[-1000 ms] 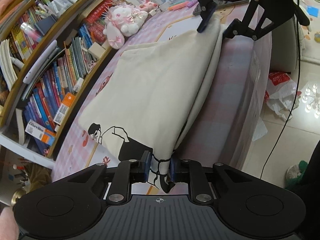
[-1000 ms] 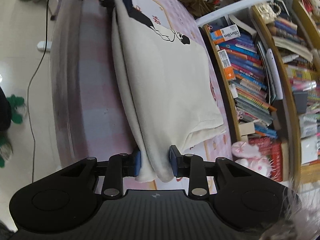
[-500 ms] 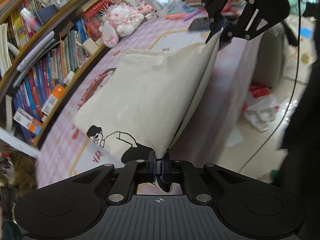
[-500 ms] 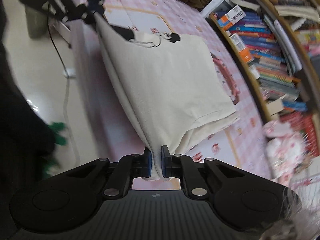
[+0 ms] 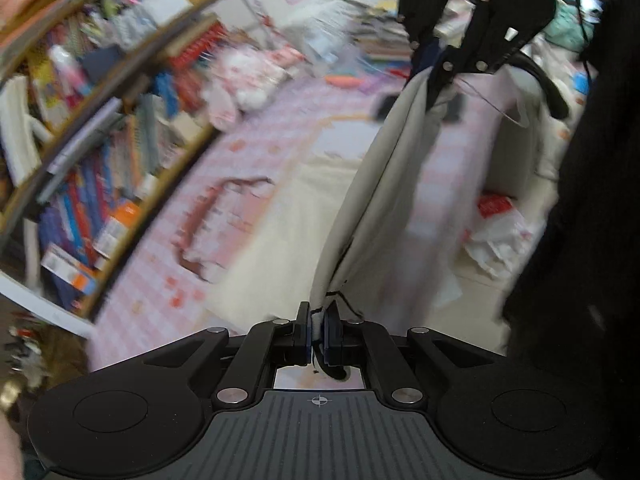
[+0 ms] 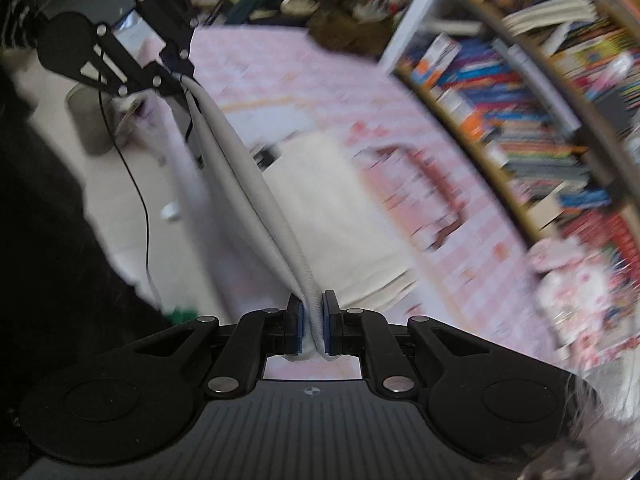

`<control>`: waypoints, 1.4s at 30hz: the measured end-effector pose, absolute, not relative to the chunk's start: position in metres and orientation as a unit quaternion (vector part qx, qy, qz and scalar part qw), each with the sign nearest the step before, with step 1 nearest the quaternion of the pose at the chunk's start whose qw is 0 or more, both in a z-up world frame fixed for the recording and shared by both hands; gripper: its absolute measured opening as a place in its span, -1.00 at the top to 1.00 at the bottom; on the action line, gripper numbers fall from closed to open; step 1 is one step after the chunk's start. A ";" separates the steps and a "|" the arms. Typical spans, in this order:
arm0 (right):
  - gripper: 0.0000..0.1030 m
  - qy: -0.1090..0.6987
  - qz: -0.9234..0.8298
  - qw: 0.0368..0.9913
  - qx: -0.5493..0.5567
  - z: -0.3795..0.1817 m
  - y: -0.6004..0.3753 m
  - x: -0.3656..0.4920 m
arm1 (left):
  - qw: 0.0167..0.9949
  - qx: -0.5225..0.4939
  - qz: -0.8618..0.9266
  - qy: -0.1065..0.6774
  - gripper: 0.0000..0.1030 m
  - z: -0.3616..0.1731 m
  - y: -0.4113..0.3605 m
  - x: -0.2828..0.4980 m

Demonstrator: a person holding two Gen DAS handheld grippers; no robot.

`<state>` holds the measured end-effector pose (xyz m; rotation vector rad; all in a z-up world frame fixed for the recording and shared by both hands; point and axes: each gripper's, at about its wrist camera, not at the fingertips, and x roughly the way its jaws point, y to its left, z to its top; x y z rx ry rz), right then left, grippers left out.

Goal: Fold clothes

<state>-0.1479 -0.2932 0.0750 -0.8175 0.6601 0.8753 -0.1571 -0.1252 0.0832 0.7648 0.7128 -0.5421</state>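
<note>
A cream garment [image 5: 372, 184] with a black print hangs stretched between my two grippers, its folded edge pulled taut above the pink checked table [image 5: 256, 152]. My left gripper [image 5: 317, 330] is shut on one corner, where black print shows. My right gripper [image 6: 313, 322] is shut on the opposite corner of the garment [image 6: 248, 184]. In each wrist view the other gripper shows at the top: the right gripper [image 5: 434, 94] and the left gripper [image 6: 182, 74], each clamped on the cloth. The lower part of the garment trails blurred down to the table.
A curved bookshelf [image 5: 100, 152] full of books [image 6: 520, 112] runs along the table's far side. A pink plush toy [image 5: 240, 88] lies near it. A dark-clothed person [image 5: 600, 200] stands at the near side. A cable [image 6: 140, 200] and white bags [image 5: 496, 232] lie on the floor.
Both grippers closed fully on the garment's near edge and rose, lifting it off the table so it now hangs taut between them. The views blurred with the motion.
</note>
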 end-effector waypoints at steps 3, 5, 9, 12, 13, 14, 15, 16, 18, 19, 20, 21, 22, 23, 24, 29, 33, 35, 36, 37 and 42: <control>0.83 0.286 0.388 0.790 -0.379 0.074 -0.284 -0.124 | 0.838 0.360 -0.250 0.324 0.90 0.086 -0.121 -0.125; 0.83 0.287 0.379 0.795 -0.376 0.068 -0.278 -0.104 | 0.840 0.359 -0.248 0.323 0.88 0.083 -0.116 -0.104; 0.83 0.302 0.370 0.794 -0.376 0.060 -0.269 -0.055 | 0.835 0.354 -0.250 0.338 0.87 0.069 -0.112 -0.061; 0.83 0.318 0.366 0.788 -0.378 0.048 -0.264 -0.026 | 0.829 0.352 -0.254 0.353 0.86 0.056 -0.109 -0.036; 0.83 0.324 0.366 0.786 -0.379 0.045 -0.262 -0.015 | 0.826 0.350 -0.257 0.359 0.86 0.053 -0.108 -0.028; 0.82 0.330 0.366 0.783 -0.379 0.042 -0.260 -0.006 | 0.824 0.348 -0.259 0.365 0.85 0.049 -0.106 -0.019; 0.82 0.338 0.367 0.781 -0.377 0.038 -0.259 0.002 | 0.821 0.346 -0.262 0.371 0.82 0.045 -0.105 -0.011; 0.82 0.345 0.368 0.778 -0.375 0.033 -0.257 0.010 | 0.819 0.346 -0.263 0.375 0.78 0.041 -0.104 -0.004; 0.82 0.359 0.368 0.774 -0.369 0.025 -0.254 0.025 | 0.814 0.344 -0.264 0.386 0.73 0.032 -0.102 0.010; 0.81 0.367 0.368 0.772 -0.366 0.019 -0.252 0.032 | 0.814 0.341 -0.263 0.390 0.73 0.027 -0.100 0.017; 0.81 0.375 0.367 0.770 -0.364 0.014 -0.251 0.039 | 0.814 0.337 -0.263 0.393 0.69 0.022 -0.098 0.023; 0.81 0.383 0.365 0.769 -0.360 0.008 -0.249 0.046 | 0.815 0.334 -0.260 0.396 0.64 0.017 -0.096 0.030; 0.81 0.393 0.363 0.766 -0.355 0.001 -0.248 0.053 | 0.817 0.328 -0.255 0.400 0.60 0.012 -0.095 0.035; 0.81 0.401 0.362 0.766 -0.349 -0.006 -0.248 0.059 | 0.819 0.326 -0.244 0.403 0.49 0.007 -0.092 0.040; 0.81 0.410 0.360 0.765 -0.343 -0.013 -0.247 0.065 | 0.822 0.325 -0.232 0.405 0.38 0.002 -0.088 0.045; 0.49 0.427 0.337 0.786 -0.294 -0.037 -0.256 0.085 | 0.841 0.270 -0.189 0.429 0.20 -0.013 -0.051 0.058; 0.43 0.420 0.269 0.847 -0.184 -0.028 -0.285 0.101 | 0.882 0.122 -0.167 0.424 0.20 -0.006 -0.012 0.044; 0.43 0.415 0.220 0.878 -0.097 -0.018 -0.309 0.104 | 0.896 0.029 -0.171 0.409 0.20 -0.001 0.001 0.029; 0.44 0.415 0.208 0.884 -0.050 -0.014 -0.321 0.100 | 0.900 -0.011 -0.171 0.401 0.20 -0.002 0.004 0.019; 0.44 0.414 0.197 0.889 -0.002 -0.011 -0.333 0.096 | 0.902 -0.049 -0.171 0.393 0.21 -0.003 0.006 0.010; 0.44 0.421 0.207 0.872 0.139 -0.010 -0.350 0.044 | 0.897 -0.171 -0.146 0.380 0.22 -0.020 0.008 -0.020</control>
